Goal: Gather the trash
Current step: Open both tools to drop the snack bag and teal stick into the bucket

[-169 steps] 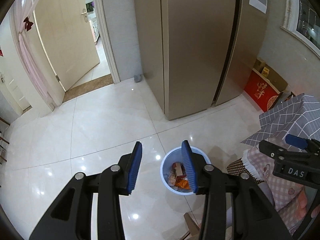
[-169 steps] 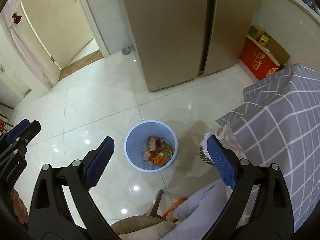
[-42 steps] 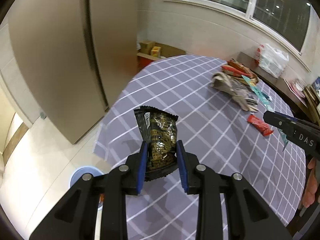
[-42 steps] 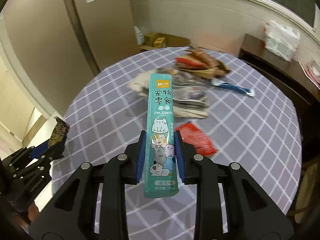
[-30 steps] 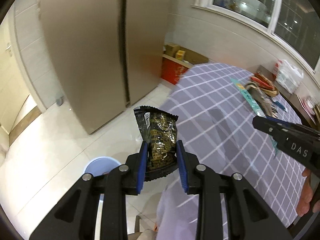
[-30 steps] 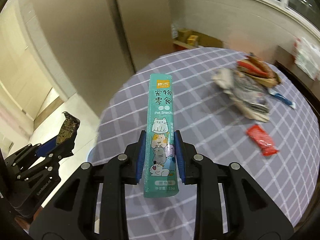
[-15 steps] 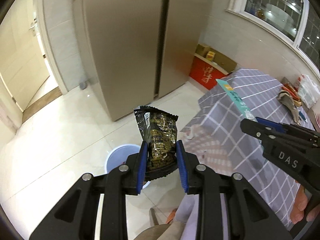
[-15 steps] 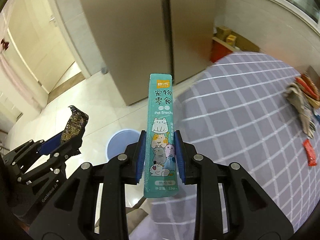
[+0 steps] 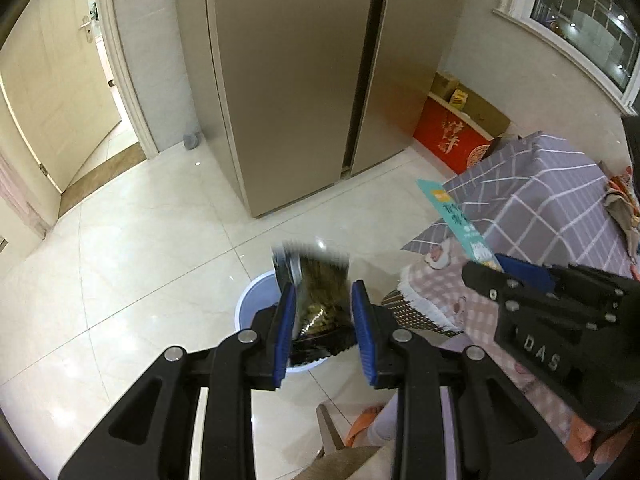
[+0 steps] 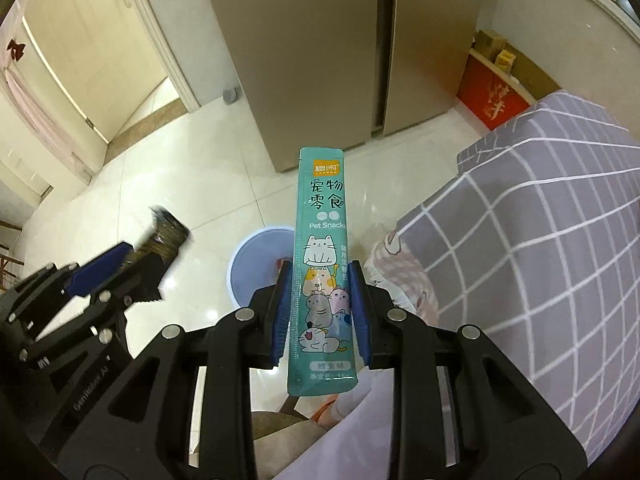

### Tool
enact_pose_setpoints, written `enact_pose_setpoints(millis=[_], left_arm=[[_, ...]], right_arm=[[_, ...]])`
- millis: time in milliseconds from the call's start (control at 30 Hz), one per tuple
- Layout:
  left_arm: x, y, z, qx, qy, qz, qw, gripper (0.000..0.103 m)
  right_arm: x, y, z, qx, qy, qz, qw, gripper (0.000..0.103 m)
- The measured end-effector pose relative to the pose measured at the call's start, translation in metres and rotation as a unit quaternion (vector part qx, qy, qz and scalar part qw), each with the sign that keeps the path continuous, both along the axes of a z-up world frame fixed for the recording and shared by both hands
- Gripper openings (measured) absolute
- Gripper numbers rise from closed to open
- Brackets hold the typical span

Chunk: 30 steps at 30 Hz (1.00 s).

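Note:
My left gripper (image 9: 322, 312) hangs over the blue trash bin (image 9: 252, 300) on the floor. Its jaws stand slightly apart and the dark gold snack bag (image 9: 320, 292) sits blurred and tilted between them, slipping loose. It also shows from the side in the right wrist view (image 10: 160, 240). My right gripper (image 10: 320, 308) is shut on a teal pet snack pouch (image 10: 322, 272), held upright above the bin (image 10: 256, 256). The pouch also shows in the left wrist view (image 9: 456, 220).
A tall fridge (image 9: 296, 80) stands behind the bin. A table with a grey checked cloth (image 10: 540, 220) is to the right, with more wrappers (image 9: 620, 200) on it. A chair with a pink cushion (image 9: 452, 296) is beside the bin. An open doorway (image 9: 60, 92) is at the left.
Both grippers swung from the table to over the bin. The left jaws have opened a little and the snack bag has tilted and blurred, dropping out of the grip.

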<state>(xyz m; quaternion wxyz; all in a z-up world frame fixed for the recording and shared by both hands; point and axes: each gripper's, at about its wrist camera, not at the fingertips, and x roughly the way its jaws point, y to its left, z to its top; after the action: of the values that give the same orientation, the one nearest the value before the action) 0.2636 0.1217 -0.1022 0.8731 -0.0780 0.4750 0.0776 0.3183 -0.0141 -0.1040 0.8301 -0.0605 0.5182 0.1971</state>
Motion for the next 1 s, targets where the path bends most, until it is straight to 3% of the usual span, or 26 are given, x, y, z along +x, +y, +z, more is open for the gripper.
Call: enact_pose_setpoints(millis=[67,467,667,700,733,767,867,1000], left_arm=[[0.008,0.006,-0.004,0.003,0.005,0.009,0.9999,0.05],[-0.012,0.052,-0.026,0.005,0.032,0.058,0.9978,0.051],[-0.035,0.08,-0.026,0.012,0.039,0.1,0.9941,0.05],[-0.039,0.085,-0.025,0.012,0.039,0.107,0.9934,0.051],[-0.041,0.089,-0.024,0.011,0.038,0.113,0.9928,0.051],[-0.045,0.094,-0.023,0.008,0.037,0.12,0.992,0.051],[-0.055,0.101,-0.02,0.014,0.034,0.131,0.9907,0.051],[-0.059,0.103,-0.018,0.031,0.039,0.143,0.9885,0.051]], right_arm=[[0.004,0.005,-0.007,-0.007,0.007,-0.002,1.0,0.027],[0.005,0.036,-0.034,-0.027,0.039,0.023,0.999,0.027],[0.008,0.069,-0.031,-0.007,0.052,0.045,0.998,0.028],[0.008,0.073,-0.029,-0.001,0.049,0.046,0.998,0.038],[0.01,0.08,-0.025,0.0,0.04,0.046,0.998,0.072],[0.01,0.083,-0.022,-0.004,0.031,0.043,0.999,0.081],[0.002,0.09,-0.011,-0.003,-0.01,0.049,0.999,0.082],[-0.003,0.087,-0.025,-0.01,0.02,0.059,0.998,0.082]])
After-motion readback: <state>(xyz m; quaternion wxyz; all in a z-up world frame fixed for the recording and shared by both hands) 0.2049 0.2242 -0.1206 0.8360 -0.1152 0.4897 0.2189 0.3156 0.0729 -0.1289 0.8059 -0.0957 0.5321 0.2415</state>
